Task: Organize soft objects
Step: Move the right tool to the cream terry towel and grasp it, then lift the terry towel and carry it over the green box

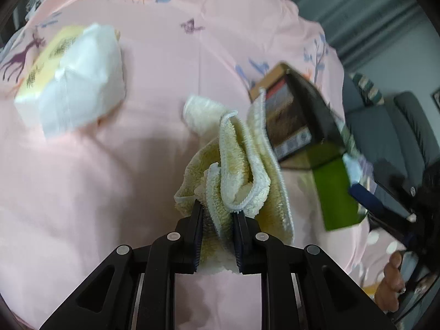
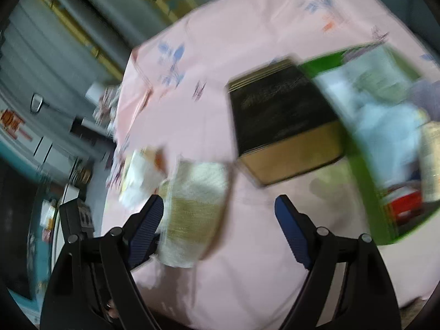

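Note:
A cream and yellow fluffy towel (image 1: 242, 170) is bunched between the pads of my left gripper (image 1: 218, 214), which is shut on it above the pink cloth (image 1: 110, 187). A white and yellow tissue pack (image 1: 71, 79) lies to the upper left. In the blurred right wrist view my right gripper (image 2: 220, 214) stands open over the pink cloth (image 2: 247, 261), with nothing pinched. The towel (image 2: 195, 206) lies just beside its left finger (image 2: 145, 225). The tissue pack (image 2: 137, 176) is farther left.
A black and brown box (image 1: 299, 121) (image 2: 283, 123) sits by a green bin (image 1: 338, 192) (image 2: 365, 170) holding several items. A person's fingers (image 1: 390, 283) show at the lower right. Furniture and a floor lie beyond the cloth's edge.

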A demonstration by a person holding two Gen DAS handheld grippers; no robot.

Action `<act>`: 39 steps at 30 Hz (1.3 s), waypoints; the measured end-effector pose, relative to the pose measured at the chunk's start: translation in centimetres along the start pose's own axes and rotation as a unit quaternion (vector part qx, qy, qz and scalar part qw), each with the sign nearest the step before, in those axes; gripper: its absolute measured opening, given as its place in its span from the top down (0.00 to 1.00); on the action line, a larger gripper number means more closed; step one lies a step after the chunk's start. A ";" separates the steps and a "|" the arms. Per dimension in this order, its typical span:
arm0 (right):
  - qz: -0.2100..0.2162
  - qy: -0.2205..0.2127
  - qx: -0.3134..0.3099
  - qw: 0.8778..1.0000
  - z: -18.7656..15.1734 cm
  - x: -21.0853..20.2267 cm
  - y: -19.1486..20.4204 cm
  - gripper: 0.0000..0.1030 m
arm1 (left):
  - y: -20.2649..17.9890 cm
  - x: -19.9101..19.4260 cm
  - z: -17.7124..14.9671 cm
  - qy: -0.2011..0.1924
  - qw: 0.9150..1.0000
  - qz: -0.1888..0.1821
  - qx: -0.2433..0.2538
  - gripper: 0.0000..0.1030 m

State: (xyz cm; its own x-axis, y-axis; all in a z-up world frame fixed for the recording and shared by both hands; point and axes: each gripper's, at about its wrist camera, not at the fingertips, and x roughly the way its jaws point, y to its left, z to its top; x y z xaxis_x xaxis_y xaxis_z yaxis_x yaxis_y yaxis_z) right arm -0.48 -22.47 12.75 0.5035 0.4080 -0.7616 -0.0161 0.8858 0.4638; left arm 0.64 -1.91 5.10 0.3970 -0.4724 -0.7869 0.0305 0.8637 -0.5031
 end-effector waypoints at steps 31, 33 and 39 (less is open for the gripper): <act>0.093 -0.071 0.043 0.992 0.4 -3.9 -1.1 0.69 | -13.0 -4.1 -0.4 -0.091 0.979 -0.052 0.175 0.81; 0.085 -0.109 0.044 0.989 1.2 -6.7 -2.0 0.69 | -16.1 -4.3 -0.1 -0.104 0.971 -0.070 0.202 0.81; 0.053 -0.189 0.068 0.978 3.5 -12.0 -6.1 0.68 | -23.4 -2.6 1.0 -0.115 0.953 -0.104 0.261 0.81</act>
State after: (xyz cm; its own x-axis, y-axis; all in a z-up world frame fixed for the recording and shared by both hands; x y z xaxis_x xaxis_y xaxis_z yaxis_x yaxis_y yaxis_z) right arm -3.38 -33.55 20.58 0.7885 0.3624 -0.4969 0.0173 0.7945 0.6070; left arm -0.22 -20.77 19.28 0.5216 -0.6439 -0.5597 0.5584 0.7537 -0.3466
